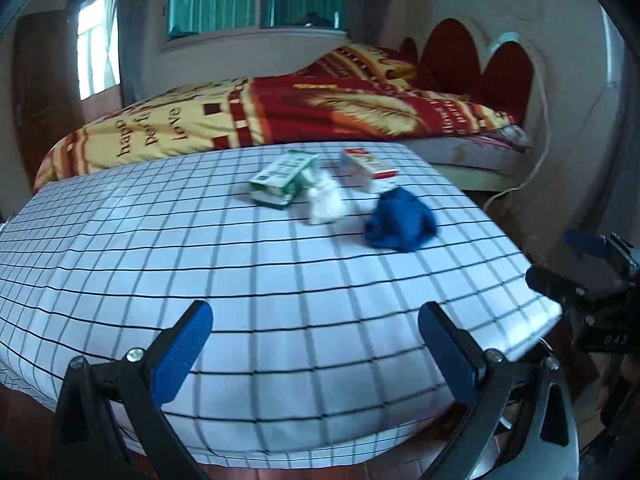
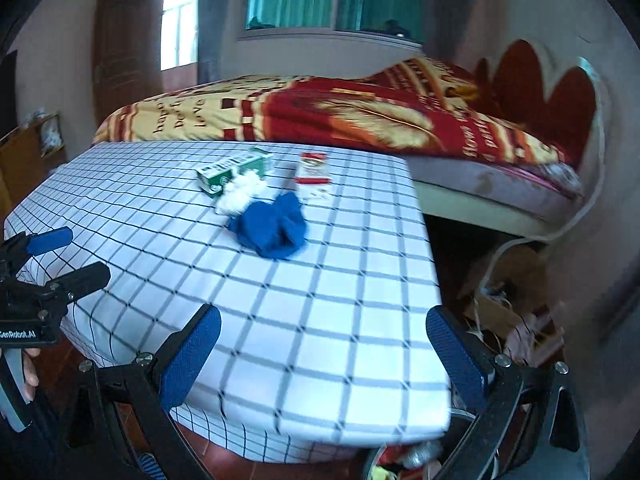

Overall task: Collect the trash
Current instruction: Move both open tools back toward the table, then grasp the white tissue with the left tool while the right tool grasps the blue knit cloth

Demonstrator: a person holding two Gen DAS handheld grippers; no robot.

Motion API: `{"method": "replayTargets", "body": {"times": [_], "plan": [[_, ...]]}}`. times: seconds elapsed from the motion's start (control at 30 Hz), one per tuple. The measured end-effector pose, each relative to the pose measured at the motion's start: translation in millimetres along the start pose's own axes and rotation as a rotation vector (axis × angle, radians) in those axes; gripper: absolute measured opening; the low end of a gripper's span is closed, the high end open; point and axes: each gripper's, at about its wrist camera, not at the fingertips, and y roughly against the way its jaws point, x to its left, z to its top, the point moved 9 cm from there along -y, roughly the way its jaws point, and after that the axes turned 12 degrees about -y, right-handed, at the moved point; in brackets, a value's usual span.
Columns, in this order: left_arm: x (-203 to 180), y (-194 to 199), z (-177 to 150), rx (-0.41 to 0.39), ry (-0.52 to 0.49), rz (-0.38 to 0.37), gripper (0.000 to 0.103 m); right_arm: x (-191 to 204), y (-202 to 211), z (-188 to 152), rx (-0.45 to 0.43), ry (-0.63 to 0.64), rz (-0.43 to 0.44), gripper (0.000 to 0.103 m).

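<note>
Four things sit together on the surface (image 1: 200,264), above centre of the left wrist view: a carton (image 1: 282,178) at left, a crumpled tissue (image 1: 325,200) touching its right side, a small box (image 1: 370,170) further right, and a bundled cloth (image 1: 400,222) below that box. A bed (image 1: 280,112) lies behind the surface.

From my near edge the checked table (image 1: 280,280) lies bare and open up to the far cluster. There the green box (image 1: 282,178), white wad (image 1: 325,202), red box (image 1: 370,170) and blue cloth (image 1: 400,222) crowd together. The bed (image 1: 280,112) blocks the far side.
</note>
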Motion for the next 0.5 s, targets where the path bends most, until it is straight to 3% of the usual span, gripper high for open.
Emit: {"method": "replayTargets", "body": {"times": [0.2,0.5], "plan": [[22,-35,-4,0.081,0.031,-0.01,0.103,29,-54,26,0.042,0.014,0.042,0.103],[24,-69,7,0.091,0.032,-0.026,0.102,47,-125,37,0.123,-0.016,0.063,0.103]]}}
